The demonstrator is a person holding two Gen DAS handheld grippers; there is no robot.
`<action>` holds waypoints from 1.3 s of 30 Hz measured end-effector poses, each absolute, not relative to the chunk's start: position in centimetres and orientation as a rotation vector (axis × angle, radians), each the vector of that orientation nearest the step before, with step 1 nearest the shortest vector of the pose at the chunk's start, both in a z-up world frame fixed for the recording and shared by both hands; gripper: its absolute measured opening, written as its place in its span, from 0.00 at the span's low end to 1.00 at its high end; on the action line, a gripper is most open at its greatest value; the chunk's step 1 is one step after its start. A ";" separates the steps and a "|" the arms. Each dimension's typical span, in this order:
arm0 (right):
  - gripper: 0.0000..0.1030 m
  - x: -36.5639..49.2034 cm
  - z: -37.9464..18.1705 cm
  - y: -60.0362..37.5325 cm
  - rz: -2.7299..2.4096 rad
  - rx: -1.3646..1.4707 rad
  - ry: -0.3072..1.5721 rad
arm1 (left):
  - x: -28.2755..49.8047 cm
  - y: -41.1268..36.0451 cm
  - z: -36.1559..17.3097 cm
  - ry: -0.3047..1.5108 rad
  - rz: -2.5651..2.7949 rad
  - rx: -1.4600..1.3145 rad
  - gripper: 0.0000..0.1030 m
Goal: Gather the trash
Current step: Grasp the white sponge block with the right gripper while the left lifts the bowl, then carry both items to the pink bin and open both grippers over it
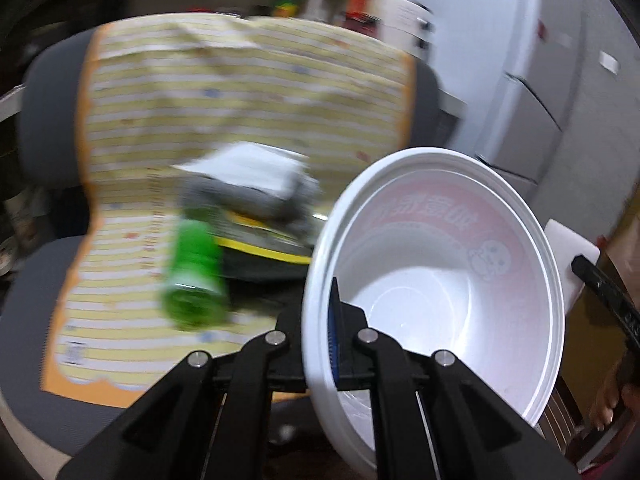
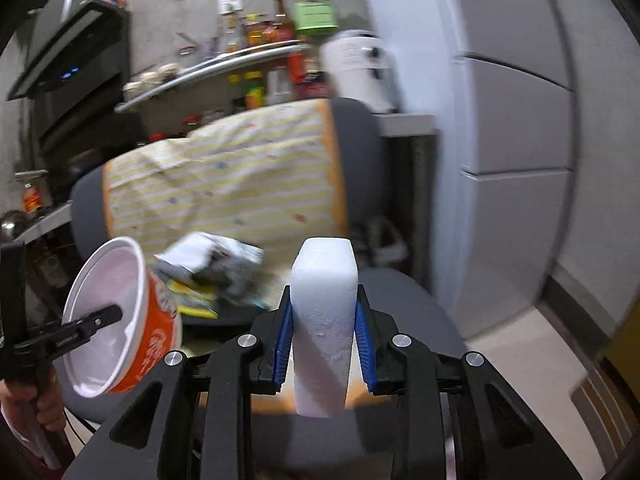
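Already the left gripper (image 1: 320, 344) pinches the bowl (image 1: 436, 280) rim, the right gripper (image 2: 324, 344) clamps the upright foam block (image 2: 324, 312), and the green bottle (image 1: 196, 276) lies lower left, nearer the left.

2 close wrist views (both tilted down) toward the same chair (image 1: 36, 128)

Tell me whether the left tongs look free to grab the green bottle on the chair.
Probably not: the left tongs are shut on the noodle bowl rim, so the green bottle must wait.
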State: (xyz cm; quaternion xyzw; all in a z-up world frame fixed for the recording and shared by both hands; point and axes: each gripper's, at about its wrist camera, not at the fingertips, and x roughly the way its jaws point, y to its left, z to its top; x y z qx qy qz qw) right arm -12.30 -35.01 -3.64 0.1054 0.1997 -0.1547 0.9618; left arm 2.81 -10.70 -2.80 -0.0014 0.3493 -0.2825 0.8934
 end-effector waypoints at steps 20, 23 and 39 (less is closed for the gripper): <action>0.61 -25.1 -19.0 -46.9 -0.766 0.452 0.617 | -5.4 -26.0 -8.3 0.783 -0.891 0.211 0.03; 0.61 -26.5 -18.6 -47.4 -0.770 0.469 0.586 | -5.9 -26.9 -8.9 0.795 -0.908 0.234 0.03; 0.61 -32.2 -11.5 -48.5 -0.862 0.514 0.357 | -12.3 -36.5 -12.1 0.872 -1.184 0.428 0.04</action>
